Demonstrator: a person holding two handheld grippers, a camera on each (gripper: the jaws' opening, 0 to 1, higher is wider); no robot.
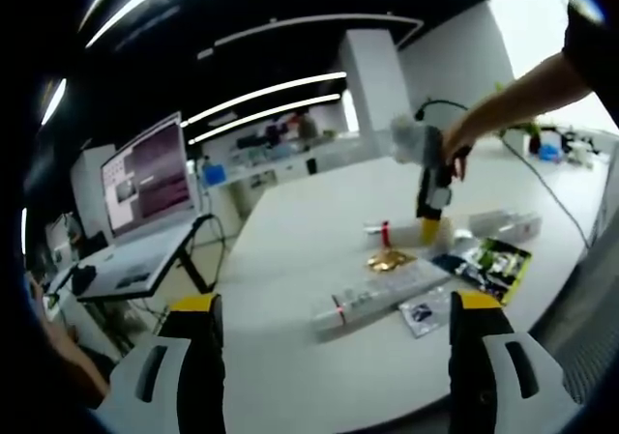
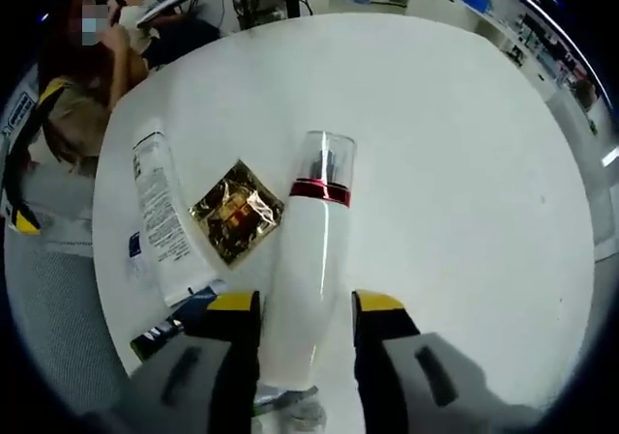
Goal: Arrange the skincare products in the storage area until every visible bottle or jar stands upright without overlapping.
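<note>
A white bottle (image 2: 305, 270) with a red band and a clear cap lies along the white table (image 2: 464, 163), cap pointing away. My right gripper (image 2: 307, 303) is shut on its body, with a yellow-tipped jaw on each side. From the left gripper view, that right gripper (image 1: 431, 223) points down at the table in a person's hand, and the bottle's red band (image 1: 384, 231) shows beside it. My left gripper (image 1: 336, 303) is open and held above the near table edge. A long white tube (image 1: 372, 299) lies flat beyond its jaws.
A gold foil sachet (image 2: 237, 212) (image 1: 390, 259) and the white tube (image 2: 160, 217) lie left of the bottle. A green-black packet (image 1: 493, 260), a small sachet (image 1: 423, 313) and a clear box (image 1: 503, 223) sit nearby. An open laptop (image 1: 145, 178) stands at the left. A seated person (image 2: 77, 96) is past the table edge.
</note>
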